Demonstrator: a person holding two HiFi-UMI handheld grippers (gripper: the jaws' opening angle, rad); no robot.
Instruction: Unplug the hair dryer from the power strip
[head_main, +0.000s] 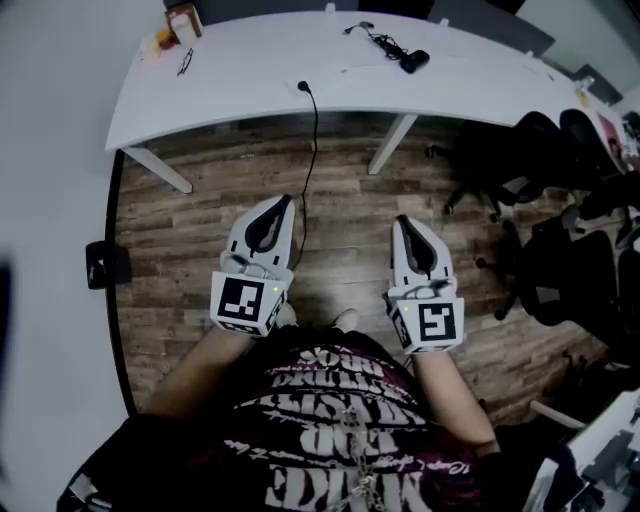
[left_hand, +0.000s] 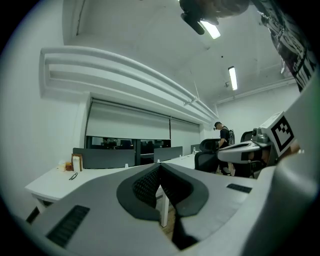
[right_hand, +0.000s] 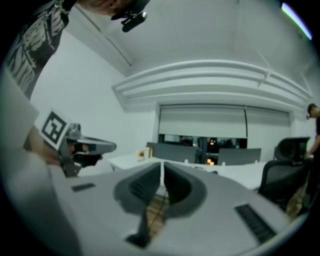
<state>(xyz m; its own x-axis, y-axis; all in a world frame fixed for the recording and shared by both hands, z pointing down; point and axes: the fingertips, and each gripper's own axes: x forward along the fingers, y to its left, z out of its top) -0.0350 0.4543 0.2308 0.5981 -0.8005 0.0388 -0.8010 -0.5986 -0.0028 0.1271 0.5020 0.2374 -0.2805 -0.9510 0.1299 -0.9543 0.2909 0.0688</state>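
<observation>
Left claw (head_main: 283, 203) and right claw (head_main: 402, 222): both pressed together and empty, held level above the wooden floor (head_main: 190, 230). The hair dryer (head_main: 414, 60) lies on the white tabletop (head_main: 260, 70), well apart from both.

A cable (head_main: 314, 150) hangs off the table (head_main: 250, 70); chairs (head_main: 535, 160) stand to the right.

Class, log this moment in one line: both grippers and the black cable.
left gripper: shut, empty | right gripper: shut, empty | thin black cable: hangs over edge of long white desk
</observation>
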